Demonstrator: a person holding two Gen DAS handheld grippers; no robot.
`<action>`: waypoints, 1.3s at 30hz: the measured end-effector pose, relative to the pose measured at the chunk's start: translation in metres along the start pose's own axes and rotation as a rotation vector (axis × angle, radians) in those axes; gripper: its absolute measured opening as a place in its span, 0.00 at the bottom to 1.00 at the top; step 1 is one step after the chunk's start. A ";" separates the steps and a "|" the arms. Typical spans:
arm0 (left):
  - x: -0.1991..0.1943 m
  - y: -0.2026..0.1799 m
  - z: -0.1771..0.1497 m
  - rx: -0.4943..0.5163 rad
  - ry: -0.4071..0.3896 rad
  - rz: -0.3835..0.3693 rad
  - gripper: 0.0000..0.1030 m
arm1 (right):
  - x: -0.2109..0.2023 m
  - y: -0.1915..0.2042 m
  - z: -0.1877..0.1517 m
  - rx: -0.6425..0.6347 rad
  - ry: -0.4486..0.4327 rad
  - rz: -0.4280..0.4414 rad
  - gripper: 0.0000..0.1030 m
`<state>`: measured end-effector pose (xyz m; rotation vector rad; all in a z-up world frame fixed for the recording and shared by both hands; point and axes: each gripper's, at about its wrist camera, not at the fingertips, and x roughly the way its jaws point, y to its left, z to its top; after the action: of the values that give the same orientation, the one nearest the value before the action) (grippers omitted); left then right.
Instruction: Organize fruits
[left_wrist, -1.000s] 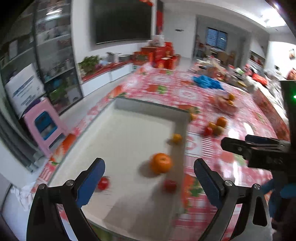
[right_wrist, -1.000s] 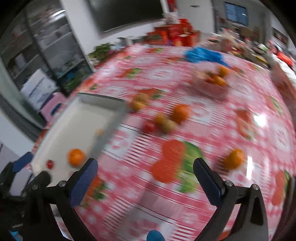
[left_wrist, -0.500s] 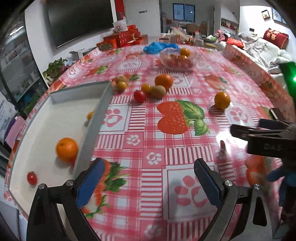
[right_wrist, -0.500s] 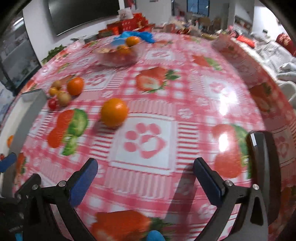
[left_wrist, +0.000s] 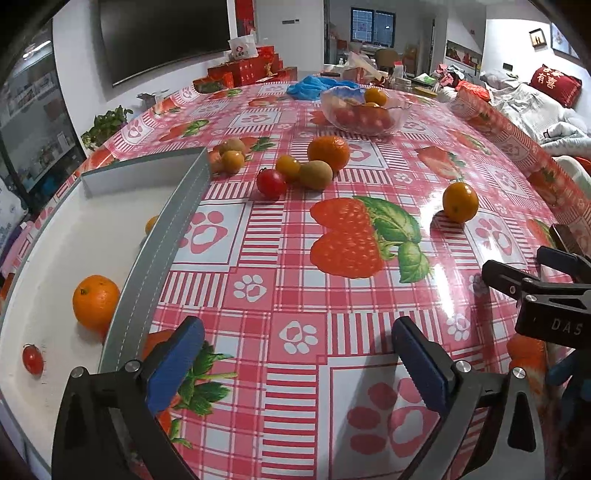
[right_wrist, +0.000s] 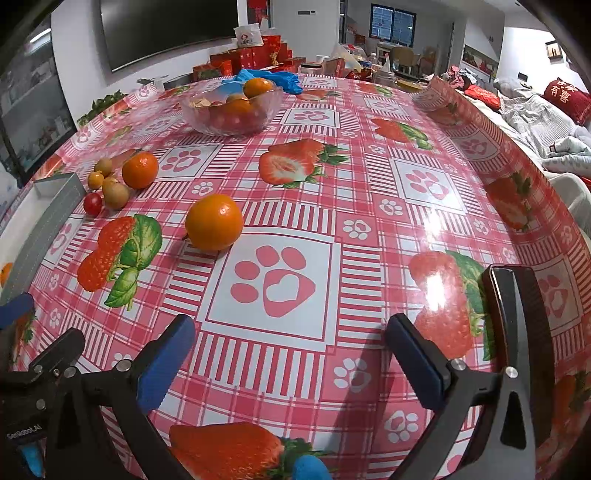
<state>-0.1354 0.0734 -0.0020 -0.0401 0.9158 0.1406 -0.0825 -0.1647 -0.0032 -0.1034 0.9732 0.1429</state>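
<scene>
A grey-walled white tray lies at the table's left and holds an orange, a cherry tomato and a small orange fruit by the wall. Loose on the tablecloth sit a cherry tomato, a kiwi, a mandarin and a lone orange, the same orange lying ahead-left in the right wrist view. My left gripper is open and empty beside the tray's near corner. My right gripper is open and empty over the cloth.
A glass bowl of fruit stands at the far middle, blue gloves behind it. Red boxes line the far edge. A dark phone-like slab lies at the near right. The table's right edge drops toward a sofa.
Both grippers swung right, from over the tray out across the tablecloth. The lone orange now lies closer ahead of the right gripper. Both stayed open.
</scene>
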 end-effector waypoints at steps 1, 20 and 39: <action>0.000 0.000 0.000 0.000 0.000 0.000 0.99 | 0.000 0.000 0.000 0.000 0.000 0.000 1.00; 0.001 0.004 -0.001 -0.024 0.010 -0.021 0.99 | 0.000 0.000 0.000 0.000 0.000 0.000 1.00; 0.001 0.004 -0.001 -0.024 0.010 -0.021 0.99 | 0.000 0.000 0.001 0.001 0.001 0.000 1.00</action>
<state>-0.1358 0.0776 -0.0035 -0.0728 0.9236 0.1316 -0.0820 -0.1647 -0.0030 -0.1030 0.9738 0.1422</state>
